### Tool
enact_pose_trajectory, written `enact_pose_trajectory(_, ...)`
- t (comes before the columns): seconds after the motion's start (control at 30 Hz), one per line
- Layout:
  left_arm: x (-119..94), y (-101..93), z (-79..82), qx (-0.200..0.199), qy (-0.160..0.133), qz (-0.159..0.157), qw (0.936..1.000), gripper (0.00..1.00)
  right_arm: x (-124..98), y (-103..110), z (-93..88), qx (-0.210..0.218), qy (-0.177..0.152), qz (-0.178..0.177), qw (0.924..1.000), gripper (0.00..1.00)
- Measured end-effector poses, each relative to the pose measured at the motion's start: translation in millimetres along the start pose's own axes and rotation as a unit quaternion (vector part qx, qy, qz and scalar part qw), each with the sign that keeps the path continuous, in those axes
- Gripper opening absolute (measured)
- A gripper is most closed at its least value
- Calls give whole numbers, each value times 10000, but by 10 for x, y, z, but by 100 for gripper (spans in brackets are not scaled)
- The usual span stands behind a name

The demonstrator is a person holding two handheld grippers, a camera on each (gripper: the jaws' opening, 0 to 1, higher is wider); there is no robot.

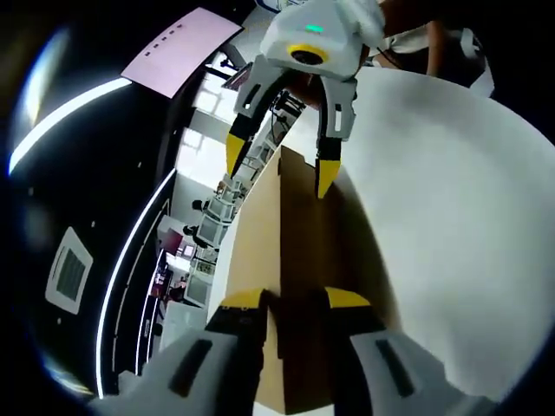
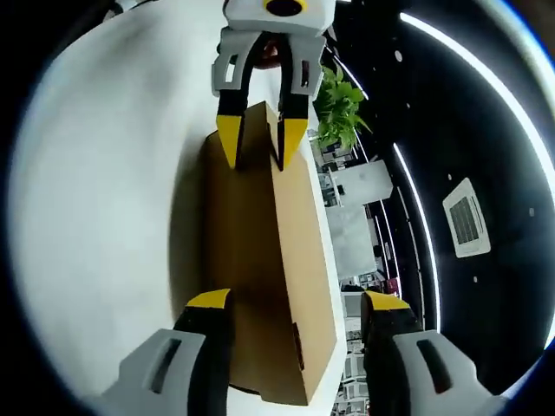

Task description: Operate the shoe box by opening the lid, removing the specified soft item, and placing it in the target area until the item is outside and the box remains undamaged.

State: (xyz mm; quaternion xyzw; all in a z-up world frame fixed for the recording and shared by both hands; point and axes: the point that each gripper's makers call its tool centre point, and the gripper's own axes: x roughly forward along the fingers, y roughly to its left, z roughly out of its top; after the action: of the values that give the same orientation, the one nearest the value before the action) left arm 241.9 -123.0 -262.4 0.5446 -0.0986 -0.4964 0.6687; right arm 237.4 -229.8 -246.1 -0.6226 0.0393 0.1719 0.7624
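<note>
We find the shoe box [image 1: 295, 286] lying closed on the white table [image 1: 451, 225]. The left gripper [image 1: 295, 303] pinches one end of its lid narrowly; the right gripper [image 2: 295, 303] straddles the opposite end, jaws wide.

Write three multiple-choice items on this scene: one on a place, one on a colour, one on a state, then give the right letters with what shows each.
1. Where does the cardboard box stand?
A. on a white table
B. on a shelf
C. on a chair

2. What colour are the claw tips?
A. red
B. yellow
C. green

3. How do the two claws stand to the box?
A. both far off
B. one at each end
C. both at one end

Answers: 1 A, white surface runs under and beside the box. 2 B, the left claw and right claw have yellow tips. 3 B, each view shows the other claw at the box's far end.
</note>
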Motion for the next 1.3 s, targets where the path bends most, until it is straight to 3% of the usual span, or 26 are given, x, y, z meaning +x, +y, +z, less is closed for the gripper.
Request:
enact_pose_trajectory(0.17,1,-1,3,-3,-5,1,10000,25,20,13,-18,-228,136,-41,9996,60)
enact_pose_trajectory(0.47,0,-4,7,-10,-26,30,10000,25,26,-8,20,-190,160,-114,9996,61)
enact_pose_trajectory(0.6,1,-4,7,-15,-25,28,10000,25,29,15,39,-237,152,-89,9996,58)
enact_pose_trajectory(0.67,1,-3,6,-38,-40,30,10000,25,34,31,92,-620,8,-107,9980,56)
enact_pose_trajectory(0.73,1,-4,7,-37,-44,37,10000,25,26,47,60,-380,95,-76,9992,54)
enact_pose_trajectory(1.3,4,0,0,-43,-58,50,10000,25,48,137,65,-443,80,109,9989,40)
